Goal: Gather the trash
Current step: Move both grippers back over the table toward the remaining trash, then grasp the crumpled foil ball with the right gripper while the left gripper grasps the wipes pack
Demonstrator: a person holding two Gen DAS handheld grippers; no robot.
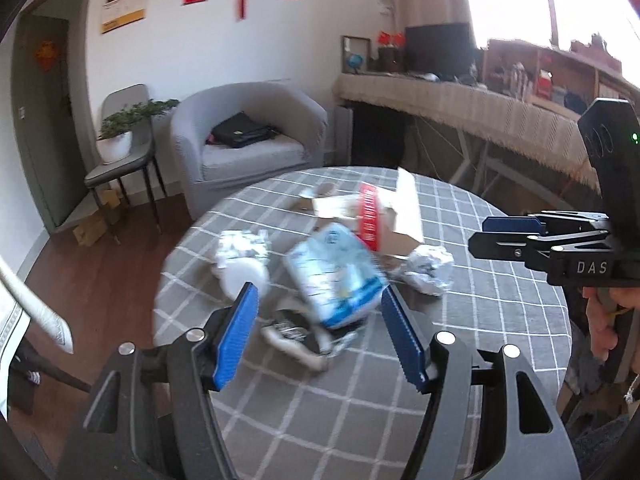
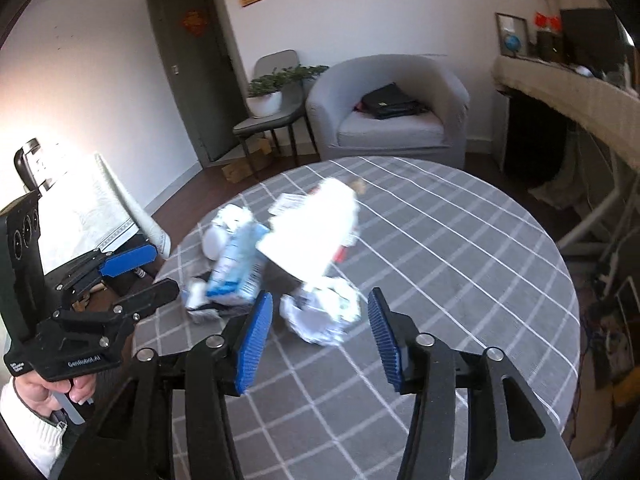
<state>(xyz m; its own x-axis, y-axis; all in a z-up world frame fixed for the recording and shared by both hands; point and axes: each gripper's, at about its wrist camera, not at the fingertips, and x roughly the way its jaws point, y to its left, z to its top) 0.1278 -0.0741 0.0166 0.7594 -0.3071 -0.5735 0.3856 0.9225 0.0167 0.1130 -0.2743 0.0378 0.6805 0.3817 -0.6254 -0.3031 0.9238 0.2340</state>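
Observation:
A pile of trash lies on the round table (image 1: pixel 500 320) with a grey checked cloth. It holds a blue-and-white packet (image 1: pixel 336 276), a cardboard box with a red stripe (image 1: pixel 372 216), crumpled paper (image 1: pixel 430 268), a crumpled wad over a white cup (image 1: pixel 240 256) and a dark wrapper (image 1: pixel 292 328). My left gripper (image 1: pixel 320 336) is open just short of the packet, nothing pressed between its blue pads. My right gripper (image 2: pixel 320 340) is open in front of the crumpled paper (image 2: pixel 320 312), beside the packet (image 2: pixel 236 264). Each gripper shows in the other's view, right gripper (image 1: pixel 480 236) and left gripper (image 2: pixel 168 276).
Behind the table stand a grey armchair (image 1: pixel 248 136) with a black bag on it and a chair (image 1: pixel 120 160) carrying a potted plant. A long desk with a fringed cloth (image 1: pixel 480 108) runs along the right. Cardboard boxes (image 1: pixel 94 224) lie on the wooden floor by the door.

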